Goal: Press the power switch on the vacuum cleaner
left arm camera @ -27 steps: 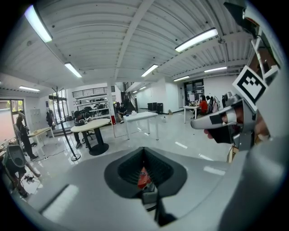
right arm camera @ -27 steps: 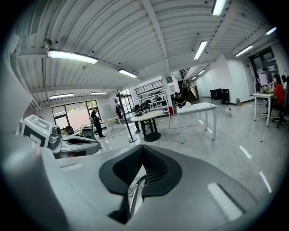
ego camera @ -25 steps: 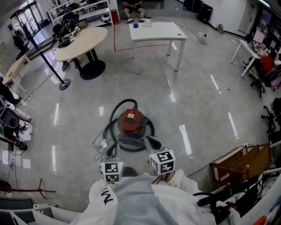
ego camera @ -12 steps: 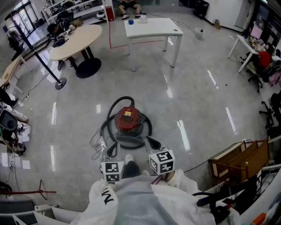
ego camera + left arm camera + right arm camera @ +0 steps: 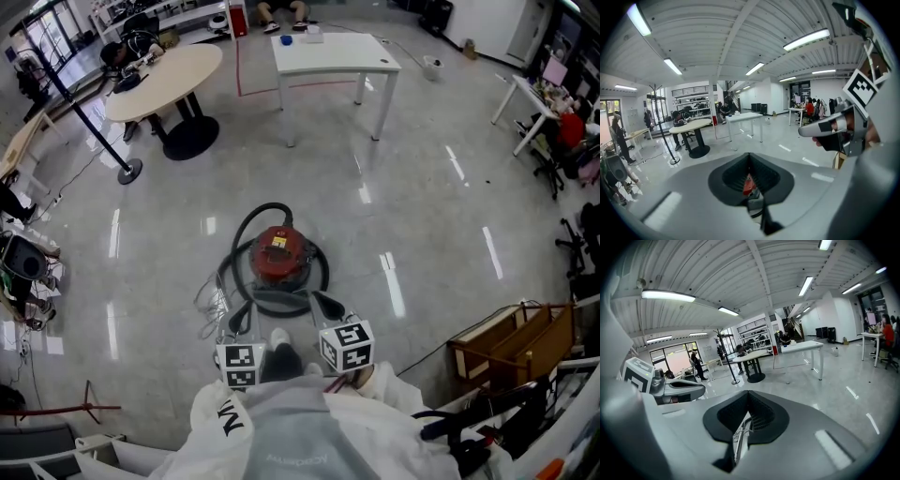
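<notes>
Vacuum cleaner: heavy, rigid canister, probably steady under a top press. Left gripper, right gripper: jaws together, empty, just short.

Head view steeply downward; gripper views level; round table common.

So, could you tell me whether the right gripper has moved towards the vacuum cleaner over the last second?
No. The right gripper keeps the same gap from the vacuum cleaner on the floor as before.
</notes>
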The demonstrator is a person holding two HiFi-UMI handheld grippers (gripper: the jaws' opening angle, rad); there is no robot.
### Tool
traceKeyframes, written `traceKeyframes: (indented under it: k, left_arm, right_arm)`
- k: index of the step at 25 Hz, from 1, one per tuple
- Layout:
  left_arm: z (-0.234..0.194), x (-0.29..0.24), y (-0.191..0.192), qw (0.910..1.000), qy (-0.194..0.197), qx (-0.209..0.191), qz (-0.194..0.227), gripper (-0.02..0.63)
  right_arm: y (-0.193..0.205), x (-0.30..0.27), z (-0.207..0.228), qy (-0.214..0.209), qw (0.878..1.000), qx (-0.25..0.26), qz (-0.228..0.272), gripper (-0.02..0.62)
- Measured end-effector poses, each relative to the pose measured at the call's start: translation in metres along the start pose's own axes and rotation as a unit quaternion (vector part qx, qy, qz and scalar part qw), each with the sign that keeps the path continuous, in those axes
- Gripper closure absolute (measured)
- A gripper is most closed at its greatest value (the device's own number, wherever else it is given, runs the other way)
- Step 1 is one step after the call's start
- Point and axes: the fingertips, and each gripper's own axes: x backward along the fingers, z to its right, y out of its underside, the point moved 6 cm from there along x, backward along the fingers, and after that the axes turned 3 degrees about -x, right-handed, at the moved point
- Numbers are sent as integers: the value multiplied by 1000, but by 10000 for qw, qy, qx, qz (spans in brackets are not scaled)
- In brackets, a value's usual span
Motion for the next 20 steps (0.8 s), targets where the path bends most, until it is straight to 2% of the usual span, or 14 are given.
traceKeyframes:
  k: [10,20]
  left_arm:
    - [-36,-32,4,9998,145,62,-103,606]
    - [-63,-60,-8,9993,362,109,17,606]
  right_arm:
    - [-9,-41,-5,106,9998,-24,-148,595]
    - [-30,-66,-5,369,9992,9,-145,595]
